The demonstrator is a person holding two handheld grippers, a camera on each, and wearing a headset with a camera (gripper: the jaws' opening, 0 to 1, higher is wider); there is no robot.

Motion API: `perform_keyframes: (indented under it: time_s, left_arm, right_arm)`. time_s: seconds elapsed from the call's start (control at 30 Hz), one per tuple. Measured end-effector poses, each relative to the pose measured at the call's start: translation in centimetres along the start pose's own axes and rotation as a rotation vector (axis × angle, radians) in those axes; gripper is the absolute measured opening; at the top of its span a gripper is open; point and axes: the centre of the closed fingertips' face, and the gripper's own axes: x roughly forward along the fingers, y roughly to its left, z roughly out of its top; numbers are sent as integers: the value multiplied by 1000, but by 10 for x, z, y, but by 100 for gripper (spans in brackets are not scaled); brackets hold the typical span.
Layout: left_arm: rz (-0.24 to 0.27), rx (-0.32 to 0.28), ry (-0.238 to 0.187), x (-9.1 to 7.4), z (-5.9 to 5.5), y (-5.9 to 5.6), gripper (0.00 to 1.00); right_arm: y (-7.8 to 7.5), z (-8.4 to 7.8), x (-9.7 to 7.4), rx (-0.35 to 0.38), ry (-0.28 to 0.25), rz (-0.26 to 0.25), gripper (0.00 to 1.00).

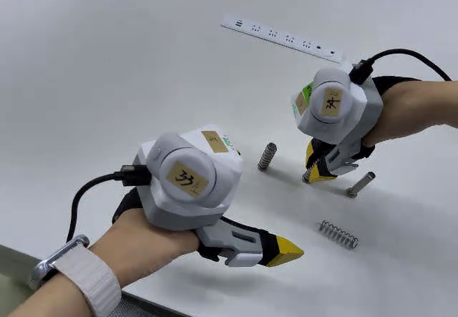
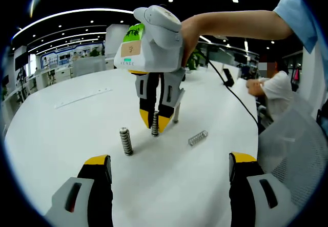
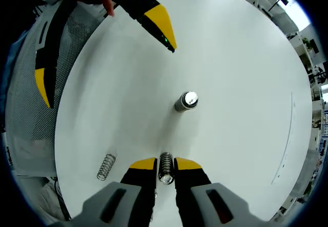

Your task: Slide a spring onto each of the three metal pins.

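**Bench stock, 1 moment**

- Table [image 1: 107, 81]: white, holds all items.
- L gripper [image 1: 286, 251]: near left in head view, held just above the table. Jaws wide apart, nothing between them.
- R gripper [image 1: 315, 170]: far right, pointing down at the table. Jaws closed in narrow on the held spring [image 3: 165, 164], 1 yellow tip touching each side.
- Held spring: sits over the 3rd pin [image 3: 165, 178], whose shiny end shows inside the coil in R gripper view. In L gripper view the pair stands upright on the table between the R jaws.
- Sprung pin [image 1: 267, 156]: upright, spring already on it. Left of R gripper, apart from it.
- Bare pin [image 1: 361, 184]: no spring on it. Just right of R gripper, not touching. Looks upright in L gripper view.
- Loose spring [image 1: 338, 234]: lies flat on the table, on the near side of R gripper and right of the L gripper tips. Touches nothing.
- Power strip [image 1: 283, 36]: white, far side of the table, well apart from pins and springs.
- Count: 3 pins, 3 springs. 2 springs on pins, 1 loose.
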Motion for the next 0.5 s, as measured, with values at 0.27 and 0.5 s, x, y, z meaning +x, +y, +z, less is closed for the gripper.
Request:
perform_keyframes:
  time_s: [0.27,0.5]
  left_arm:
    - [-4,1,2,0,0,-2,97]
    - [-6,1,4,0,-1,-3,97]
  right_arm:
    - [3,2,-3,9,-47,6,42]
    - [0,0,-5,8,-100,-34,75]
